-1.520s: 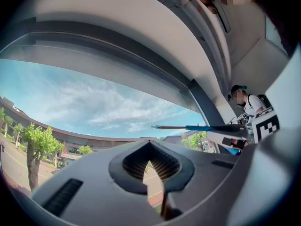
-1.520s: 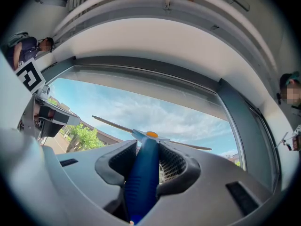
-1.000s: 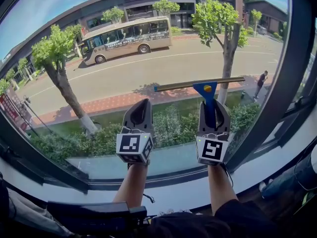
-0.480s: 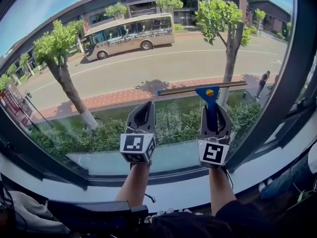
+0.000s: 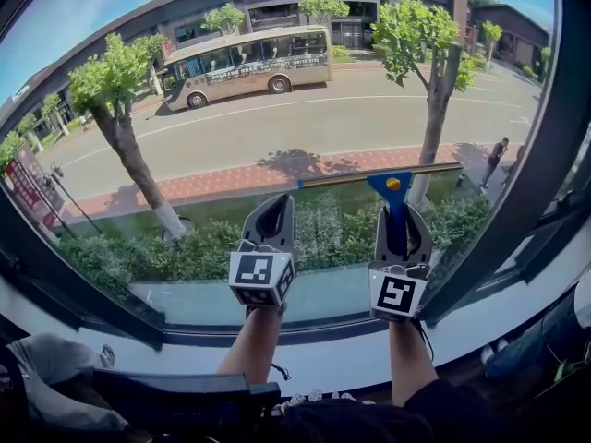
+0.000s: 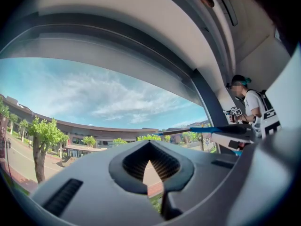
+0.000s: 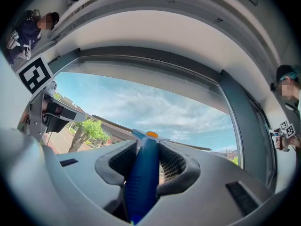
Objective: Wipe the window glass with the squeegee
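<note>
Right gripper (image 5: 402, 221): closed firmly on the blue handle of the squeegee (image 5: 391, 188), handle running up between the jaws, orange button at the neck just above them.

Left gripper (image 5: 269, 212): jaws together, nothing between them; held up beside the right one, near the glass, not on the tool.

Squeegee blade (image 5: 369, 175): long thin bar across the top of the handle, close to level, right end slightly higher; low on the pane, over the strip of hedge outside. Contact with the glass likely but not certain from these views.

Window glass (image 5: 231, 127): large pane, street, bus and trees beyond. Dark window frame (image 5: 522, 192) just right of the blade's right end; pale sill (image 5: 360, 358) below both grippers.

Hazards, as judged:
- Streaks or missed bands, from uneven pressure along so long a blade on a single narrow grip.
- Twisting of the handle in the jaws, from drag at one end of the blade.
- Snagging of the right blade end on the frame, from any drift rightward.
- Knock of the idle left gripper against the pane, from closeness to it.
</note>
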